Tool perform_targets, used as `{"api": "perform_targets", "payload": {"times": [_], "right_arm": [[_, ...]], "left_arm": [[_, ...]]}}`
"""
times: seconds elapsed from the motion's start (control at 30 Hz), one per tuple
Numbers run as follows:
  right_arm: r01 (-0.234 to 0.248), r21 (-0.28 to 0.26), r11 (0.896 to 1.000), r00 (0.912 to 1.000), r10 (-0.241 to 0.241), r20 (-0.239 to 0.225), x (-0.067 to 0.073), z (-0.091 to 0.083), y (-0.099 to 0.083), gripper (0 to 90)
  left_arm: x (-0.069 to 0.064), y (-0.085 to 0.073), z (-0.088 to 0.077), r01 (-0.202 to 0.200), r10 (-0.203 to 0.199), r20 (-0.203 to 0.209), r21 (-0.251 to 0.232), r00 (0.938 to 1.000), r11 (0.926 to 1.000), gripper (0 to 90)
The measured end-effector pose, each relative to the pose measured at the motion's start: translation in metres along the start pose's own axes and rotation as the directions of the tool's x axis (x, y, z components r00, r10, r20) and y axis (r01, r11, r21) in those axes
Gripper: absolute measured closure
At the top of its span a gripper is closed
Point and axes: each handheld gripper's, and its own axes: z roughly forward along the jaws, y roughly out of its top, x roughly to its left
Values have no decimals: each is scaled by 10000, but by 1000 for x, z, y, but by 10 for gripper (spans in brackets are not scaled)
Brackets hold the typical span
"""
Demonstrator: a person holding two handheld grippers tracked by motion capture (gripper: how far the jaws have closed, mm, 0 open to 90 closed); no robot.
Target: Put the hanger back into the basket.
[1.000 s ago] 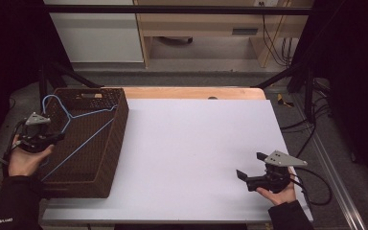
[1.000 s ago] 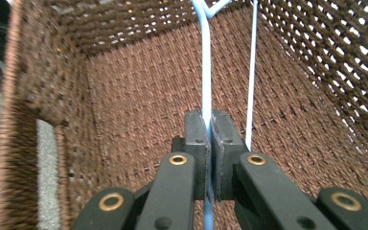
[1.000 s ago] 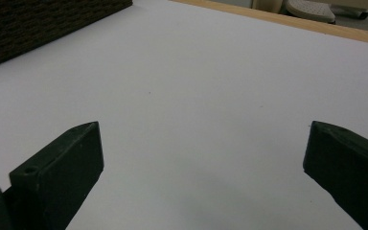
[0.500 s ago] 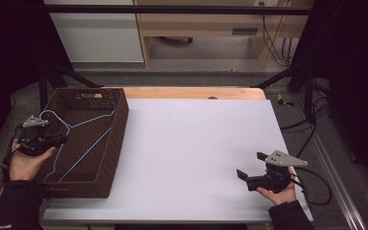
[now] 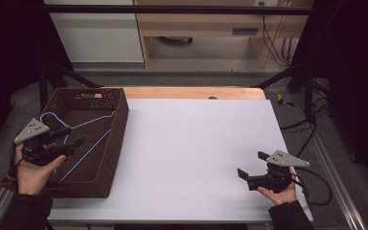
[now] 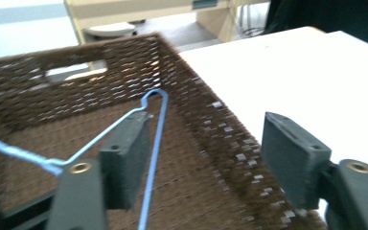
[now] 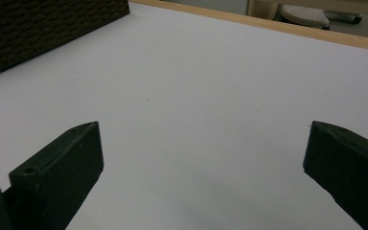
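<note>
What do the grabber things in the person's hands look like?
Each hand holds a black tool with two flat, blocky black jaws. The left gripper and right gripper each carry a grey three-cornered plate with small holes on top. A black cable loops from the right one. Both sleeves are dark.

Basket wall (image 5: 117, 139) beside open tabletop (image 5: 196, 143)

left claw (image 5: 69, 139): black body; grey three-cornered plate on top; flat dark-grey jaws with brass-coloured screws at their bases | right claw (image 5: 249, 165): black body; grey three-cornered plate with small holes; black cable looped off its rear | person: dark long sleeves (image 5: 26, 211) reached both wrists
</note>
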Motion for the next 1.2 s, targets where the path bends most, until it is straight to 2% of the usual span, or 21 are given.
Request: {"api": "perform_targets", "payload": {"times": [0.13,0.23,0.4,0.53,0.63,0.93,1.03,1.1,1.13,1.2], "right_arm": [[-18,-64,10000,10000,18,-16,0,-1,0,6],[34,-101,9999,10000,-34,-22,0,-1,1,6],[29,-150,9999,10000,-29,-16,0,-2,1,6],[51,-164,9999,10000,-51,2,0,-3,1,6],[50,-186,9998,10000,-50,-17,0,-4,1,6],[55,-247,9997,10000,-55,15,-1,-5,2,6],[52,-244,9997,10000,-52,26,-1,-5,2,6],[60,-242,9997,10000,-59,28,-1,-5,1,6],[75,-252,9997,10000,-74,25,-1,-6,1,6],[63,-259,9996,10000,-63,21,-2,-6,2,6]], "left_arm": [[-21,0,3,-57,71,473,-303,9989,9995,211],[-38,0,7,-256,280,761,-326,9967,9991,172],[-64,0,14,-703,746,1213,-390,9898,9968,132],[-84,-3,21,-810,876,1564,-478,9838,9956,107],[-98,-7,27,-956,1025,1880,-454,9768,9944,106],[-116,-28,46,-833,899,2343,-379,9680,9958,97],[-120,-34,50,-849,878,2456,-222,9654,9961,94],[-122,-39,51,-867,922,2393,-335,9666,9957,93],[-123,-41,52,-876,923,2502,-301,9638,9957,100],[-124,-44,55,-916,913,2529,-107,9632,9957,89]]}}
